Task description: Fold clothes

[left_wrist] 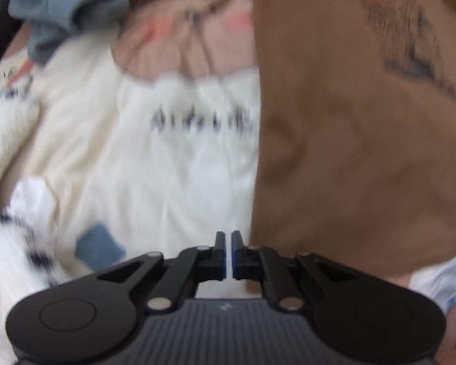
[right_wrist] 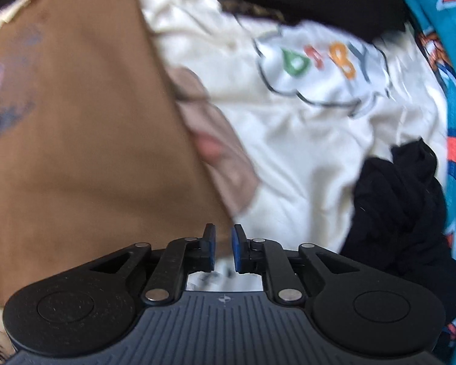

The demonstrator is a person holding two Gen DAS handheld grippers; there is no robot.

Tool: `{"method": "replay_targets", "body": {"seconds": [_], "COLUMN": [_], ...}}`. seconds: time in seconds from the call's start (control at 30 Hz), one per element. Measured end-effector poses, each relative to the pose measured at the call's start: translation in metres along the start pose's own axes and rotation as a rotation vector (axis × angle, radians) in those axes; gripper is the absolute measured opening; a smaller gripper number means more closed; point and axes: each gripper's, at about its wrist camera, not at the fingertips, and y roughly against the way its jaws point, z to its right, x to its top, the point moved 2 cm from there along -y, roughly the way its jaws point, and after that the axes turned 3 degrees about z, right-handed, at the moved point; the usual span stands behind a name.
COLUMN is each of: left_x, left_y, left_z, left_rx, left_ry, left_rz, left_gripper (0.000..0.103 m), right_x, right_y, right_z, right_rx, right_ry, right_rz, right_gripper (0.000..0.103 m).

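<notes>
Bed-like surface piled with clothes | brown cotton garment (left_wrist: 349,152) spread flat beneath both grippers | left gripper (left_wrist: 227,237) closed, empty | right gripper (right_wrist: 224,237) slightly parted, nothing between the jaws | cream printed top (right_wrist: 304,121) beside it

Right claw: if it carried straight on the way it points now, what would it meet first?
Most likely the edge of the brown fabric garment where it overlaps the cream printed cloth; the right claw sits above that boundary, but blur leaves depth uncertain.
</notes>
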Motion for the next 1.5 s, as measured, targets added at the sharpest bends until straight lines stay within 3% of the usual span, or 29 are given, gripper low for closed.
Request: {"method": "replay_targets", "body": {"seconds": [0.3, 0.57, 0.67, 0.87, 0.97, 1.1, 1.23, 1.3, 1.33, 1.37, 1.43, 1.5], "left_x": [0.085, 0.126, 0.131, 0.122, 0.115, 0.107, 0.098, 0.095, 0.093, 0.092, 0.09, 0.089], "left_y": [0.006, -0.025, -0.04, -0.066, -0.064, -0.052, -0.04, -0.032, -0.027, -0.022, -0.011, 0.0], "left_z": [0.02, 0.049, 0.041, 0.023, 0.014, 0.006, -0.005, -0.009, -0.011, -0.012, -0.014, -0.016], "left_rx": [-0.104, -0.151, -0.152, -0.108, -0.113, -0.097, -0.118, -0.125, -0.127, -0.125, -0.114, -0.105], "left_ry": [-0.042, -0.059, 0.008, -0.01, -0.02, -0.041, -0.022, -0.023, -0.027, -0.032, -0.034, -0.031], "left_rz": [0.174, 0.222, 0.215, 0.155, 0.152, 0.193, 0.195, 0.197, 0.199, 0.199, 0.21, 0.222], "left_gripper": [0.004, 0.005, 0.008, 0.008, 0.002, 0.003, 0.005, 0.009, 0.017, 0.035, 0.06, 0.066], "right_x": [-0.008, -0.006, -0.004, 0.004, 0.007, 0.008, 0.009, 0.01, 0.01, 0.01, 0.01, 0.011], "right_y": [0.015, 0.037, 0.05, 0.067, 0.073, 0.081, 0.092, 0.098, 0.101, 0.105, 0.112, 0.121], "right_z": [0.001, 0.0, 0.002, -0.003, -0.005, -0.007, -0.01, -0.012, -0.013, -0.014, -0.016, -0.017], "right_rx": [-0.009, -0.039, -0.047, -0.07, -0.075, -0.072, -0.056, -0.042, -0.036, -0.028, -0.007, 0.009], "right_ry": [-0.027, -0.061, -0.074, -0.049, -0.041, -0.051, -0.064, -0.071, -0.076, -0.08, -0.085, -0.093], "right_rz": [0.033, 0.035, 0.054, 0.082, 0.096, 0.116, 0.144, 0.159, 0.166, 0.173, 0.18, 0.197], "right_gripper": [0.027, 0.028, 0.029, 0.029, 0.03, 0.039, 0.04, 0.043, 0.046, 0.051, 0.054, 0.065]}}
